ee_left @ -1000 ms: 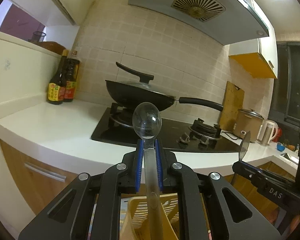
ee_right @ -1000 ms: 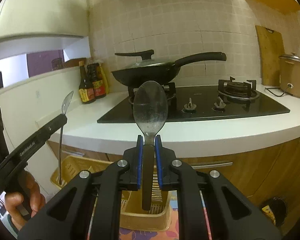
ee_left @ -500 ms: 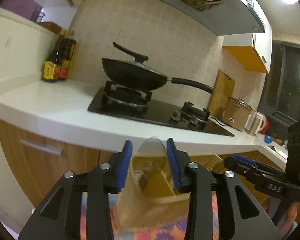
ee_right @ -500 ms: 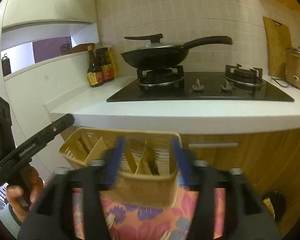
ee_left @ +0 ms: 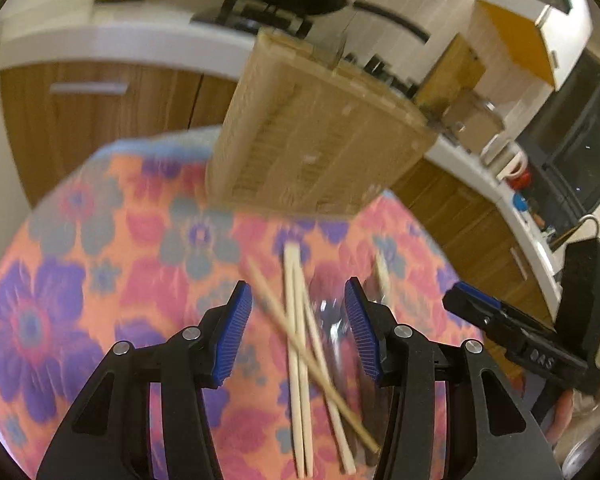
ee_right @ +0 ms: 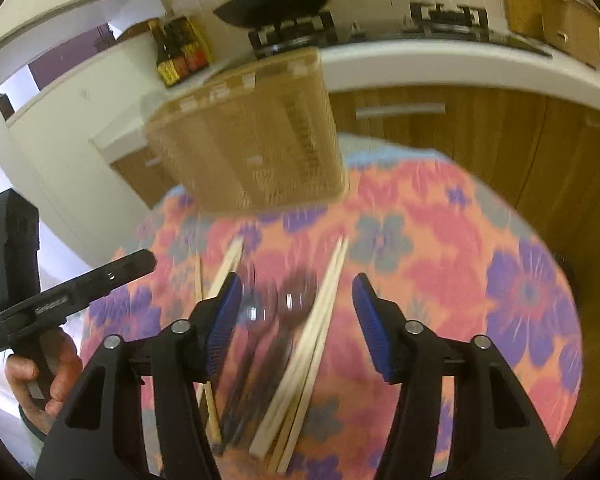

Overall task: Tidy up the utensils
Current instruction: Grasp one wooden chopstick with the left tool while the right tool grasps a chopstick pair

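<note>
Utensil basket (ee_left: 316, 136) is standing ahead of both tools on the floral desk (ee_left: 100, 280); its contents cannot be made out through blur. Left tool (ee_left: 298, 320), jaws just opening, is hovering half-open and empty over loose chopsticks (ee_left: 296, 344). Right tool (ee_right: 296, 312), empty, just narrowing slightly, is hanging over spoons (ee_right: 288, 304) and chopsticks (ee_right: 316, 320).

On the cloth-covered counter (ee_right: 460, 240) the utensil basket (ee_right: 252, 140) is standing at the far edge, in front of the cabinets (ee_right: 480, 140). Nearer than the basket, chopsticks (ee_right: 316, 312) are lying scattered, some crossing, with two spoons (ee_right: 284, 320) lying side by side between them.
</note>
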`<state>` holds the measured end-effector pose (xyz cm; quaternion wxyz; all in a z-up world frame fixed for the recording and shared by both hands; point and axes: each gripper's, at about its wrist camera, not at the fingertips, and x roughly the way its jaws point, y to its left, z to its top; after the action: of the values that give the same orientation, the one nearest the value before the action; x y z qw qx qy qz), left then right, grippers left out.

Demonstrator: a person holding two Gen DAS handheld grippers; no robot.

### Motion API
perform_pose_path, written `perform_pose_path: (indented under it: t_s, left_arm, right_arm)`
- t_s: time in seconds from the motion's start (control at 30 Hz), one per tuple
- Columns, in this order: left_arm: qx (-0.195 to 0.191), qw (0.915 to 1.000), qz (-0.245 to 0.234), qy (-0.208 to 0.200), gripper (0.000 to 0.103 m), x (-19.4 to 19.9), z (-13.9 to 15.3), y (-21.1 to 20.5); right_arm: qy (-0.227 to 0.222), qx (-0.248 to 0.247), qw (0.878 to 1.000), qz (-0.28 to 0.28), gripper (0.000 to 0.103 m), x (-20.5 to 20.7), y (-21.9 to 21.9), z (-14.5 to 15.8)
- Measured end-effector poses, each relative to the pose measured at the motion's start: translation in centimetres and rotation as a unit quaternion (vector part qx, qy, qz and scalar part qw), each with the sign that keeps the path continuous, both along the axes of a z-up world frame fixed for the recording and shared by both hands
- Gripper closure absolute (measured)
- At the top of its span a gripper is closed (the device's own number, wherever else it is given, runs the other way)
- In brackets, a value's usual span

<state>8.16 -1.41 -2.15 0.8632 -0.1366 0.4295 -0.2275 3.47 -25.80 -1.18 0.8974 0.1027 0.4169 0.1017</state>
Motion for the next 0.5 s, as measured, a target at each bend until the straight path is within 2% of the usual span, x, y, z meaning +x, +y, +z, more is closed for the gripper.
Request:
perform_pose_path:
  t_s: [0.07,0.17,0.33,0.5]
  left_arm:
    - [0.002,0.9999,0.004,0.014,0.058,-0.2,-1.0,-0.2]
    - [0.014,0.9993,0.015,0.032,0.061,0.1,-2.3,-0.5]
    - [0.043,0.9982,0.021,0.036,0.064,0.7,-2.9,-1.6]
    - [0.082,0.9955,0.023,0.040,0.078,1.4,-3.7,-3.2]
  right_arm:
    - [0.018,0.005,1.000,0.005,0.065,-0.7,0.4,-1.2]
    - [0.043,0.004,0.999,0.014,0.072,-1.4,1.5,-2.8]
    - [0.065,-0.021,0.998,0.005,0.076,-1.1,2.4,-4.3]
    - [0.072,-0.035,0.997,0.006,0.081,-0.9,2.8,-5.0]
